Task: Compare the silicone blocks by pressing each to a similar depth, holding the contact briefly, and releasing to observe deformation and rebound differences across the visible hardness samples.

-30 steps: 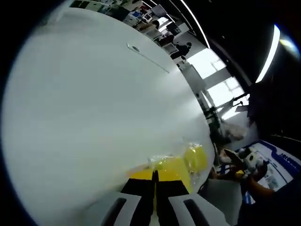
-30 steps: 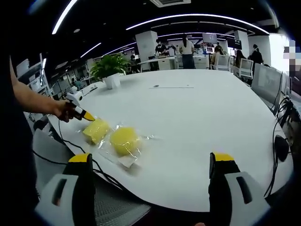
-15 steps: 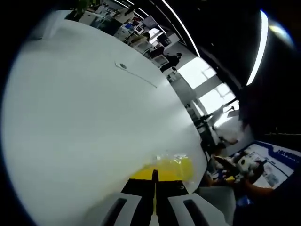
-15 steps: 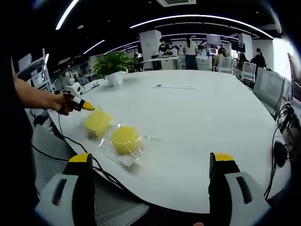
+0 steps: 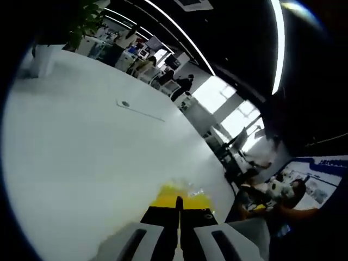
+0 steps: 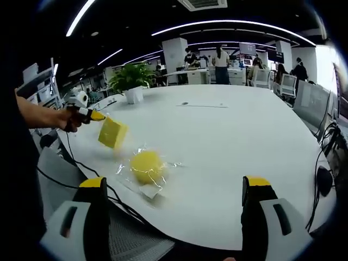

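L gripper [image 6: 97, 116] pinches square yellow block [image 6: 112, 132], lifted above white table [image 6: 228, 136]. R gripper [image 6: 173, 190] jaws wide, empty. Round yellow block [image 6: 147, 165] in clear wrap lies near edge.

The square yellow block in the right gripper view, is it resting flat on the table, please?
No, the left gripper holds the square yellow block tilted above the white table.

A large round white tabletop [image 6: 228, 141] spans the middle of the right gripper view, with a leafy green potted plant in a white pot [image 6: 132, 81] at its far upper-left edge. Black cables [image 6: 325, 147] trail over its right edge, and people [image 6: 220, 56] stand among desks at upper centre.
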{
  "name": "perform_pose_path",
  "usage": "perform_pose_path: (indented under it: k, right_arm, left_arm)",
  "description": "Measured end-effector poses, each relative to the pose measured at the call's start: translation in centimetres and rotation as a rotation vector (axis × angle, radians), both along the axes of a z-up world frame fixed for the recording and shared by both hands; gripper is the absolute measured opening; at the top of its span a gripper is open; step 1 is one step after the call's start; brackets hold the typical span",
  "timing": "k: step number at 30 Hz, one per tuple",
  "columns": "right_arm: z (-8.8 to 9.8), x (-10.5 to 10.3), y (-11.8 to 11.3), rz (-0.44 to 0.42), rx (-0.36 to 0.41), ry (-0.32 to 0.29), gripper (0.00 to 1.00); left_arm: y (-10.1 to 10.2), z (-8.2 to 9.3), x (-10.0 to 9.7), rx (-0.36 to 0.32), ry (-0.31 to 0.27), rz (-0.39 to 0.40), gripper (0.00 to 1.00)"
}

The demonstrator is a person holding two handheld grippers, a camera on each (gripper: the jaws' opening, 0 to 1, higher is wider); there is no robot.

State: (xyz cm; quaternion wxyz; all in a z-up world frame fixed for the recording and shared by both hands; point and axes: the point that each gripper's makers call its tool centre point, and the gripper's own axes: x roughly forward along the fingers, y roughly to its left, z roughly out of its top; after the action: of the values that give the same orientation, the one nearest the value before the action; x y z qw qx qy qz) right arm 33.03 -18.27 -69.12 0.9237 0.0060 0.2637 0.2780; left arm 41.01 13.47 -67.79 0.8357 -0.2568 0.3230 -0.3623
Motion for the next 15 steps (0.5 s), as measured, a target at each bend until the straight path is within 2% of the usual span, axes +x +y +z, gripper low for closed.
perform_pose_path:
  k: [8,15]
  right_arm:
    - [0.7,0.1,0.5,0.008,0.010,-0.016,0.97]
    - [0.9,0.0,0.6,0.011,0.011,-0.025,0.97]
  left_arm:
    - [0.3,1.6,0.3,0.029,-0.069,0.004,0.00]
    - [0.9,4.5,0.9,0.070,-0.162,0.012,0.00]
